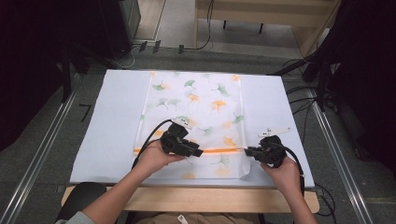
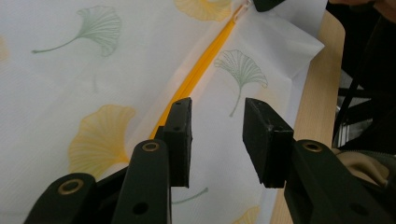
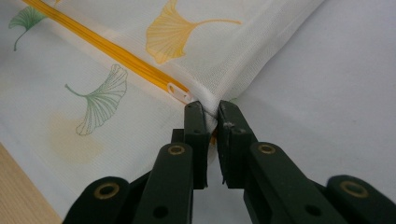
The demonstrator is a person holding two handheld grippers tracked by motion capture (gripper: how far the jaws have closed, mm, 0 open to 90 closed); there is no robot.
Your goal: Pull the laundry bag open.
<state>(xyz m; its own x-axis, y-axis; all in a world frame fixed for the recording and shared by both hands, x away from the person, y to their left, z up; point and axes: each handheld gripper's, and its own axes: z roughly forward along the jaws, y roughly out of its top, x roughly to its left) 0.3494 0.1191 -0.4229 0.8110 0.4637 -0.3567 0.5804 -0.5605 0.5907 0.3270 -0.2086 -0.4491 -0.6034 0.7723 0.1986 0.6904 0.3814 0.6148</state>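
i'm pinching the mesh bag's (image 3: 140,154) edge by its orange zipper (image 3: 107,51) with the right gripper (image 3: 211,114), fingers clamped on it. my left gripper (image 2: 217,135) is hanging over the zipper, fingers apart.

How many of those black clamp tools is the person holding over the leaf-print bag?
2. The left gripper hovers over the orange zipper near the bag's middle, jaws apart. The right gripper pinches the bag's right edge at the zipper's end.

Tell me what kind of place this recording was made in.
Probably a lab or studio set up for recording, not a home: metal rails run along the floor beside the table, cables trail around it, and dark equipment stands crowd the sides.
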